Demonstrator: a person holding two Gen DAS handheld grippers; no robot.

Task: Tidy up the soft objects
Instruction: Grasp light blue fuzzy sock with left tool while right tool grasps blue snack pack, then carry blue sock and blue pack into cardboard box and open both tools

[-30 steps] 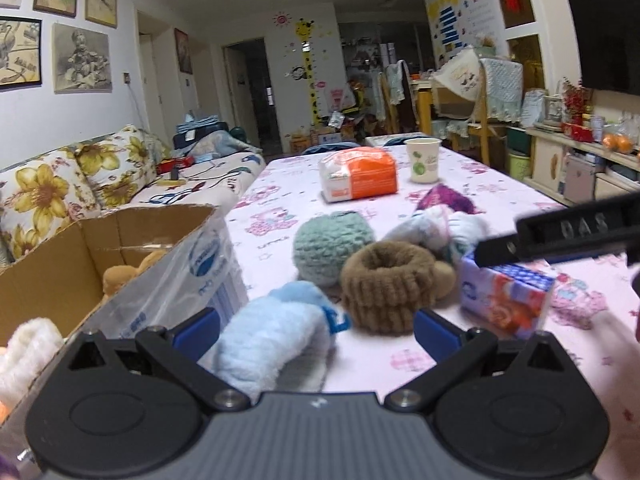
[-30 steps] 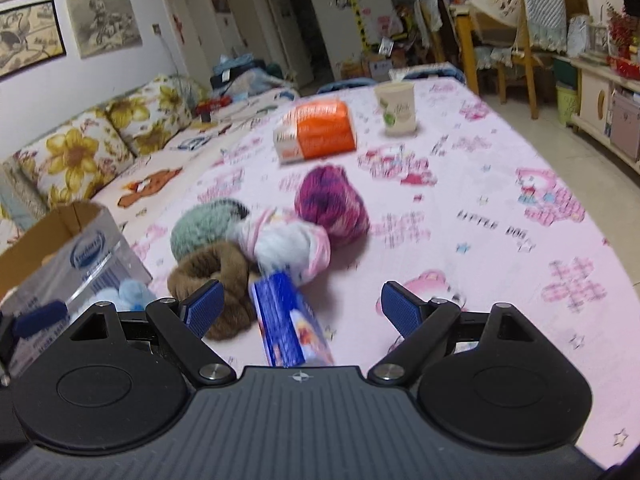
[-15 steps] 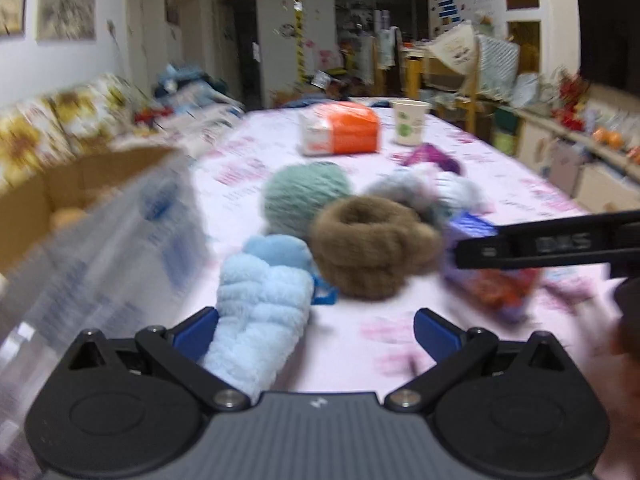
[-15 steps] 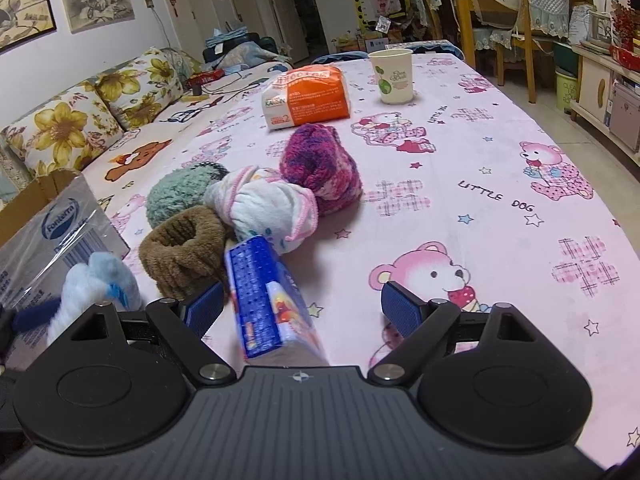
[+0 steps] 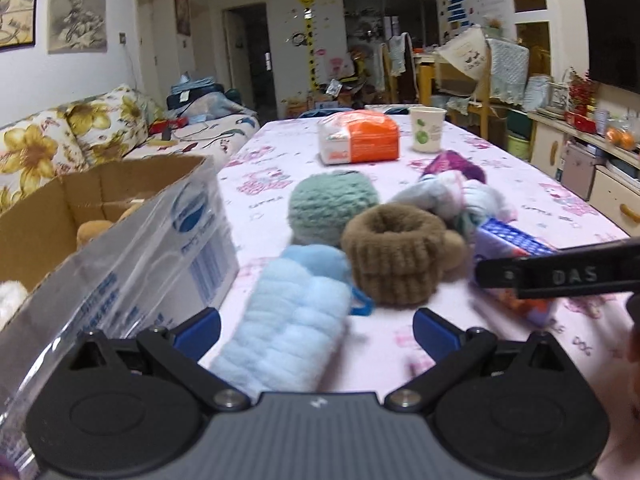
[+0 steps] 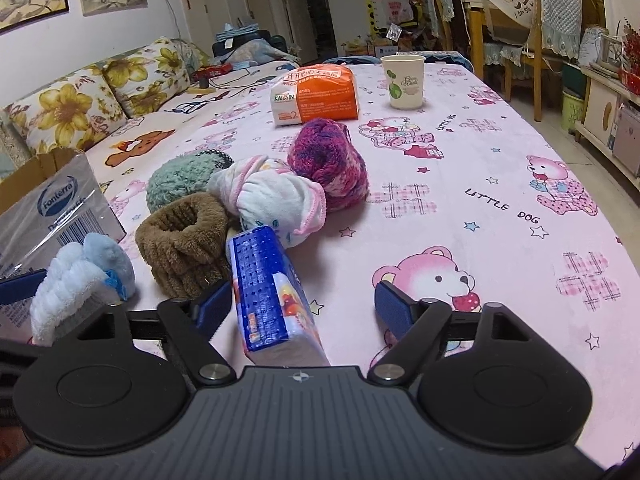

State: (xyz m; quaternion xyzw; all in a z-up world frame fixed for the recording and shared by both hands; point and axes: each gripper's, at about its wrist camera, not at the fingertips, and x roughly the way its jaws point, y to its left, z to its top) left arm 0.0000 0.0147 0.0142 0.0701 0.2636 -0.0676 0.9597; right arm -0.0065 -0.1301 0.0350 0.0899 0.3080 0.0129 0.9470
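Observation:
My left gripper (image 5: 316, 330) is open around a light blue fluffy roll (image 5: 288, 320), which lies on the table between its jaws; the roll also shows in the right wrist view (image 6: 80, 280). My right gripper (image 6: 304, 304) is open with a blue tissue pack (image 6: 272, 296) lying between its jaws, nearer the left one. Beyond lie a brown fuzzy ring (image 6: 184, 240), a green yarn ball (image 5: 332, 204), a white-pink cloth bundle (image 6: 276, 196) and a purple yarn ball (image 6: 332, 160). A cardboard box (image 5: 120, 216) stands to the left with soft items inside.
An orange package (image 6: 316, 92) and a paper cup (image 6: 404, 80) stand farther back on the pink tablecloth (image 6: 500, 200). A flowered sofa (image 6: 100, 104) runs along the left. Chairs and cabinets (image 6: 520, 40) stand at the right.
The left gripper swung away from the box and back while staying around the blue roll. The right gripper moved in over the tissue pack, which now sits deeper between its jaws.

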